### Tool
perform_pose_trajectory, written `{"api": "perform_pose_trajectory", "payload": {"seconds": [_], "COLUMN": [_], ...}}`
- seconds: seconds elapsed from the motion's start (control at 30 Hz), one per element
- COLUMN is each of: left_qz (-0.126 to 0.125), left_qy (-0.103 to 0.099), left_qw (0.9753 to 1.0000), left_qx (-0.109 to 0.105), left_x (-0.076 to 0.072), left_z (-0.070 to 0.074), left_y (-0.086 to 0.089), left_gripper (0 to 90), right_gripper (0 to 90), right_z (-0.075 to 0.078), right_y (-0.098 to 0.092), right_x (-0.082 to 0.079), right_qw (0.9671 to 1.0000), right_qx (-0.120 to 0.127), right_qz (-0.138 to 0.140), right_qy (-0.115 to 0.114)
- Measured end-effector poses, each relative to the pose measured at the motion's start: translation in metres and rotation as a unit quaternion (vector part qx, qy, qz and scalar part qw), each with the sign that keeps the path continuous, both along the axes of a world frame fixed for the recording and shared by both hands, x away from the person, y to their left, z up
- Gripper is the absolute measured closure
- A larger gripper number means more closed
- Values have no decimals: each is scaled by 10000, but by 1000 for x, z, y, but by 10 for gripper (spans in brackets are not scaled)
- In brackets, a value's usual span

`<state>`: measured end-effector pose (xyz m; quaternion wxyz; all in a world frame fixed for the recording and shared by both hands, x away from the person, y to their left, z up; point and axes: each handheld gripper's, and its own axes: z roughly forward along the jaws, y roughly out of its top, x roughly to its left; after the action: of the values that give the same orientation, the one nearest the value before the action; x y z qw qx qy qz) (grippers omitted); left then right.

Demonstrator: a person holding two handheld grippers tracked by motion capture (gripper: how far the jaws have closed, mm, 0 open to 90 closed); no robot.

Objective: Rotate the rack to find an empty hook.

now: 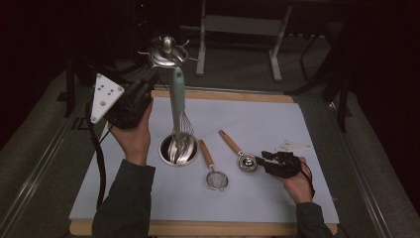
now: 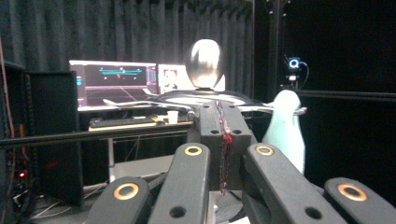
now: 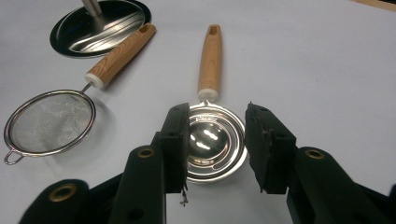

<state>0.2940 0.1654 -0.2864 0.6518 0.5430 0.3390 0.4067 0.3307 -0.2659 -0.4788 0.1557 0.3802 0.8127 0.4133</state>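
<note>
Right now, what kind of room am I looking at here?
Probably a lab or recording studio, not a kitchen: dark curtains line the walls, lit computer monitors sit on a desk behind, and a small camera watches the table.

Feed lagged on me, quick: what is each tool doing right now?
Left tool: shut, holding nothing, raised beside the rack top.
Right tool: open, jaws either side of the egg separator bowl, not gripping.
</note>
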Motion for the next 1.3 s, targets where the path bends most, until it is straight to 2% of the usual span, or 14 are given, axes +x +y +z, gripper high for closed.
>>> {"api": "perform_pose_trajectory", "payload": {"seconds": [0.2,0.37,0.57,0.7,0.8,1.3], "left_qz": [120,212,304,360,399,432], "left_qy": [28,50,138,212,247,401], "left_qw": [9999,9997,9994,9991,9988,9982], "left_qx": [81,57,18,112,98,135], "left_x": [5,10,18,24,28,37], "left_z": [3,4,6,9,11,14], "left_y": [5,10,16,19,21,29], "left_gripper": [897,897,897,896,895,893], "right_gripper": [609,609,609,609,609,609], "right_z": [-1,-2,-1,-1,-2,-1], "right_y": [2,2,2,2,2,2], "right_x": [0,0,0,0,0,0], "right_qw": [10000,10000,10000,10000,10000,10000], "right_qx": [-15,-24,-13,-29,-27,-22], "right_qz": [36,55,61,66,66,79], "right_qy": [7,27,27,22,23,16]}}
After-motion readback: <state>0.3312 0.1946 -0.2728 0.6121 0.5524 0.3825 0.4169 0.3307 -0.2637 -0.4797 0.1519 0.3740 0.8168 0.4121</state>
